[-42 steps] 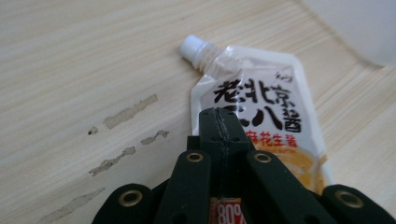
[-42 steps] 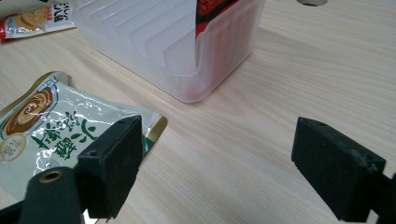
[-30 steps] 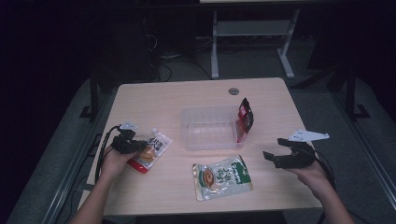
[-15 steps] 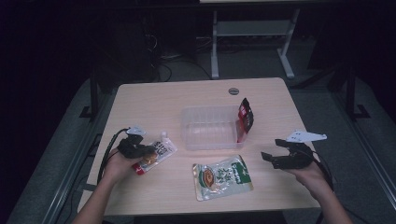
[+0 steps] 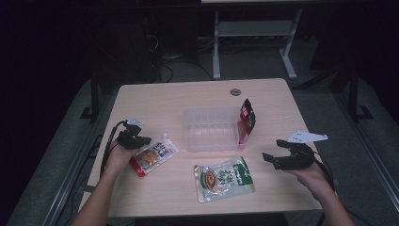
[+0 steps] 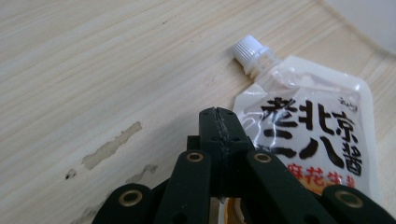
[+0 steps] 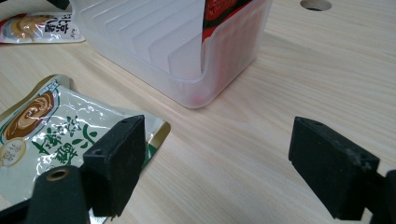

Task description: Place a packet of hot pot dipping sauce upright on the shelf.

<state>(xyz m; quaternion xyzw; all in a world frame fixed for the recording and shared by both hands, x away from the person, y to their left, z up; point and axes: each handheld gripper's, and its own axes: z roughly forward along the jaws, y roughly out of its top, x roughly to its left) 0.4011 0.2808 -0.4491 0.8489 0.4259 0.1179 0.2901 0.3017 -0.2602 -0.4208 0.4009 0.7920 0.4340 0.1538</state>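
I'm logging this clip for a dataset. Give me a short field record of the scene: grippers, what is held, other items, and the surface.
left gripper: shut on the edge of the spouted pouch
right gripper: open, nothing between the jaws
bin: clear plastic, mid-table, red packet standing in its right end
green pouch: flat on the table, in front of the bin
surface: light wooden table

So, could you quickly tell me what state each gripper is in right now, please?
Left gripper: jaws shut, at the edge of the spouted sauce pouch; a grip on it cannot be told.
Right gripper: jaws wide open, holding nothing.
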